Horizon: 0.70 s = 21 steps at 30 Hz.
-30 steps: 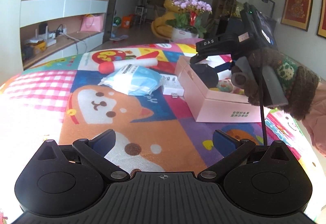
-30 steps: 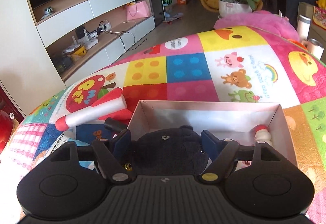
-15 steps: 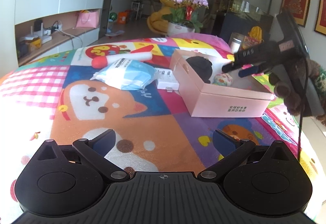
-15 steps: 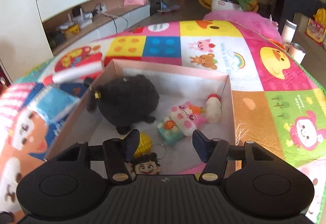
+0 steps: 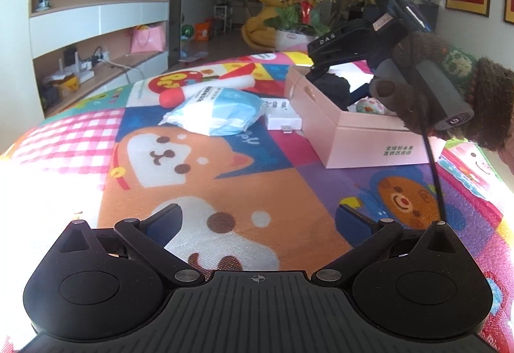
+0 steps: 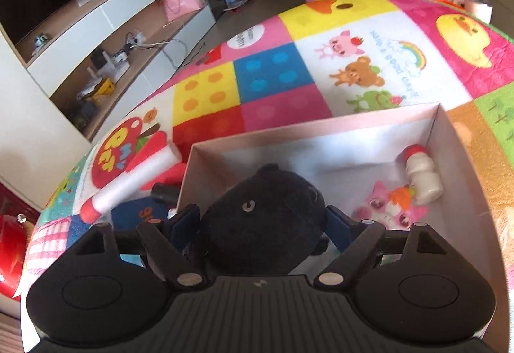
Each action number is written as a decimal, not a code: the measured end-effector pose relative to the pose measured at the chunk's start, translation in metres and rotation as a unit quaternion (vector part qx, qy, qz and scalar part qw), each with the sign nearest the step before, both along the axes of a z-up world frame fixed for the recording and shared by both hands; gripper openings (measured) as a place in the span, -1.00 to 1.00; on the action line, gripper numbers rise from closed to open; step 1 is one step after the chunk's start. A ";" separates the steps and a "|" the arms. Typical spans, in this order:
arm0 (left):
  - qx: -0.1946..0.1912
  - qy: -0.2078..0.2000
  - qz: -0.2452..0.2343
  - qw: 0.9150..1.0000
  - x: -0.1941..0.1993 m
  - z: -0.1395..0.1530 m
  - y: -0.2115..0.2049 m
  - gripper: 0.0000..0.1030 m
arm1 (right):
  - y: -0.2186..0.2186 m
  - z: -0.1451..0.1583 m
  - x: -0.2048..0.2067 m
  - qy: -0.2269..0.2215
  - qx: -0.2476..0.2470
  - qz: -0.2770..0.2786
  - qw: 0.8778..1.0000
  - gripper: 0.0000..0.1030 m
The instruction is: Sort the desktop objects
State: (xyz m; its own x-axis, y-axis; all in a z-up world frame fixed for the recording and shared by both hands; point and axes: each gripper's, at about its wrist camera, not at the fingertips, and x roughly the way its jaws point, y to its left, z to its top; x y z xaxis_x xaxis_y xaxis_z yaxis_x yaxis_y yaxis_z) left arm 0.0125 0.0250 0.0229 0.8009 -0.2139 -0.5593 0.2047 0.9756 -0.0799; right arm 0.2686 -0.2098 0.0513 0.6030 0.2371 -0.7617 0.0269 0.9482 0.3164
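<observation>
A pink open box [image 6: 321, 128] stands on the patchwork mat, and a black plush toy [image 6: 266, 224] lies in its near left corner. My right gripper [image 6: 261, 221] reaches down into the box with the plush between its fingers. Its jaws are opening and the pads stand just off the fur. The left wrist view shows the same box [image 5: 369, 141], the plush [image 5: 334, 86] and the right gripper [image 5: 337, 76], which a gloved hand [image 5: 427, 89] holds. My left gripper [image 5: 260, 218] hangs open and empty over the orange dog patch.
A small white bottle [image 6: 420, 176] and a pink toy [image 6: 392, 208] lie in the box. Left of the box on the mat are a blue packet [image 5: 221, 112], a white tube with a red end [image 5: 205, 88] and a flat white case [image 5: 282, 118].
A second ago the right gripper held the plush over the box. Half a second ago the plush lay in the box with the gripper drawn back. Now the fingers sit around it again, wider.
</observation>
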 end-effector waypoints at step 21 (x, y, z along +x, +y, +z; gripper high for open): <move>-0.013 -0.006 0.010 1.000 -0.002 0.004 0.005 1.00 | -0.074 0.040 -0.046 -0.142 0.125 -0.044 0.981 0.43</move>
